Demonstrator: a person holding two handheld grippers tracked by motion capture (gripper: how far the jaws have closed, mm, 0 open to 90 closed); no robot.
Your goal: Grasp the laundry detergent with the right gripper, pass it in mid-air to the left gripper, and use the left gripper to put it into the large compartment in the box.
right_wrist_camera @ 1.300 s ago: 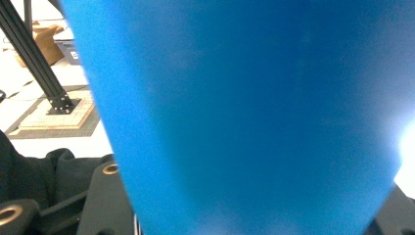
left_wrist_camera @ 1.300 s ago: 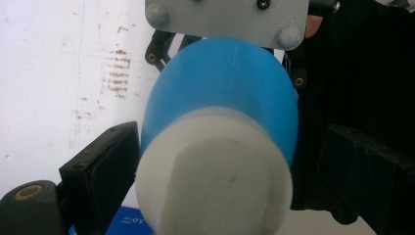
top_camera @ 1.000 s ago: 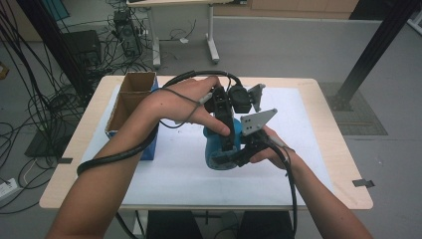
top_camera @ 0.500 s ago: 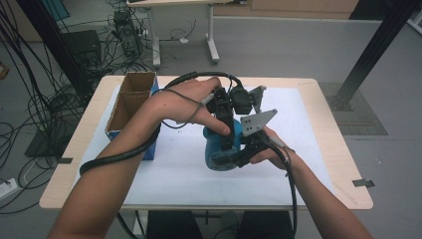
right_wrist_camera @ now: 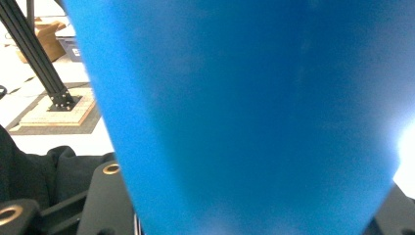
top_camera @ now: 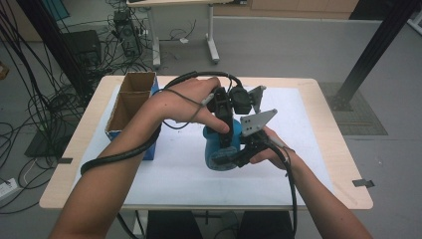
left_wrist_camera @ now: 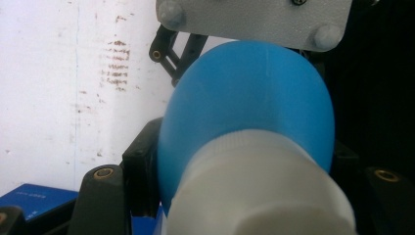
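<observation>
A blue bottle (top_camera: 219,149) with a white cap lies between both grippers over the white mat (top_camera: 298,144) at the table's middle. In the high view my left gripper (top_camera: 225,112) comes down on it from the far side, and my right gripper (top_camera: 245,148) holds it from the right. In the left gripper view the white cap (left_wrist_camera: 259,191) and the blue shoulder (left_wrist_camera: 249,93) sit between my left gripper's (left_wrist_camera: 244,188) jaws, shut on the cap. In the right gripper view the bottle's blue body (right_wrist_camera: 254,98) is pressed between my right gripper's (right_wrist_camera: 254,200) jaws.
An open cardboard box (top_camera: 130,97) stands at the table's left side, with a blue box (top_camera: 150,149) against its near end. The right gripper's grey plate (left_wrist_camera: 254,19) shows just beyond the bottle. Cables and table legs are on the floor behind.
</observation>
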